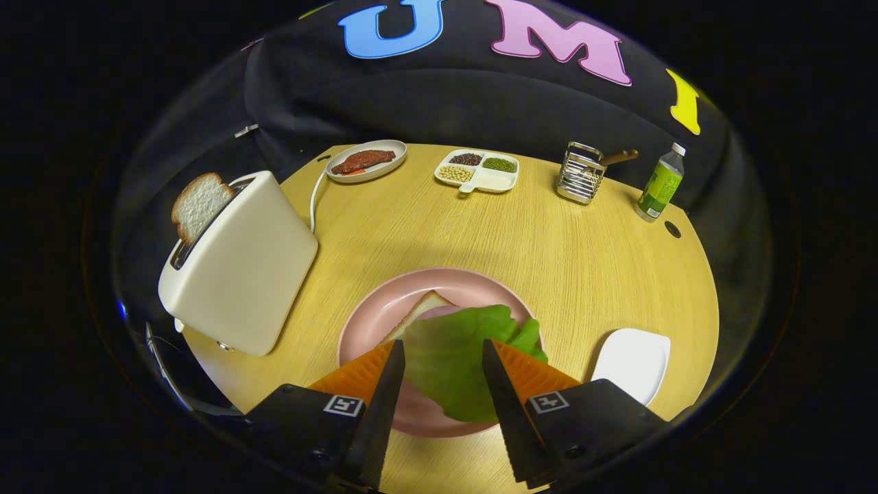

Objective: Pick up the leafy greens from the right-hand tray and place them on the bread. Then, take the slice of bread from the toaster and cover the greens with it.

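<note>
Below, jaws [443, 351] stand spread apart, gripping nothing, leafy greens [458, 357] lying between them. Greens rest on bread slice [420, 313] on pink plate [384, 309], centre of wooden counter [583, 261]. White tray [634, 360] just right of plate. Toaster [240, 267] at left, second bread slice [199, 204] sticking up from slot. Beyond: meat plate [365, 160], divided dish of beans [478, 171], metal rack [580, 173], green bottle [660, 184].

Wooden table [425, 226] carries: toaster [240, 274], pink plate [384, 309], white tray [634, 360], meat dish [365, 161], divided bean dish [478, 171], wire rack [581, 175], bottle [660, 185].
</note>
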Available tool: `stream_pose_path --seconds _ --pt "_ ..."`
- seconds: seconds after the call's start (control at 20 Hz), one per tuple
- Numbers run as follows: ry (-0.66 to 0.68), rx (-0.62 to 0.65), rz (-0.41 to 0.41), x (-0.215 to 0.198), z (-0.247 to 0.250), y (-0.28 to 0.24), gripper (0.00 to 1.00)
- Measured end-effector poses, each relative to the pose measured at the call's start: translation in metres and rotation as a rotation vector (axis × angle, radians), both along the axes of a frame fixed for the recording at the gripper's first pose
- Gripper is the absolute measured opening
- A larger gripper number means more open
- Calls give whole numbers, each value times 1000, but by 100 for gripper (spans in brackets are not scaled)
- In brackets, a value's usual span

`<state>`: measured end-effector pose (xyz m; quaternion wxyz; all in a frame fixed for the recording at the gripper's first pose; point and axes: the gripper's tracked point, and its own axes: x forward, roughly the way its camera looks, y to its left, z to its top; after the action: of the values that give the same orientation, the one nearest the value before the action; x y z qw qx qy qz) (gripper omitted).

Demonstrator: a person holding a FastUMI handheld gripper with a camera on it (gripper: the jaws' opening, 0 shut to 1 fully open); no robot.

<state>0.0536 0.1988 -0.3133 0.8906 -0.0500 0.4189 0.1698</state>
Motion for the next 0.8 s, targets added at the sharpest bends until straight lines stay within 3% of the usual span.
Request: stream_pose_path --seconds 0.05,0.2,0.4,0.8 --pt "-4 1 2 0 1 0 74" --pt "-43 37 2 1 15 8 100" --pt "-120 66 13 4 51 20 100" --pt "-279 131 164 -3 140 99 100"
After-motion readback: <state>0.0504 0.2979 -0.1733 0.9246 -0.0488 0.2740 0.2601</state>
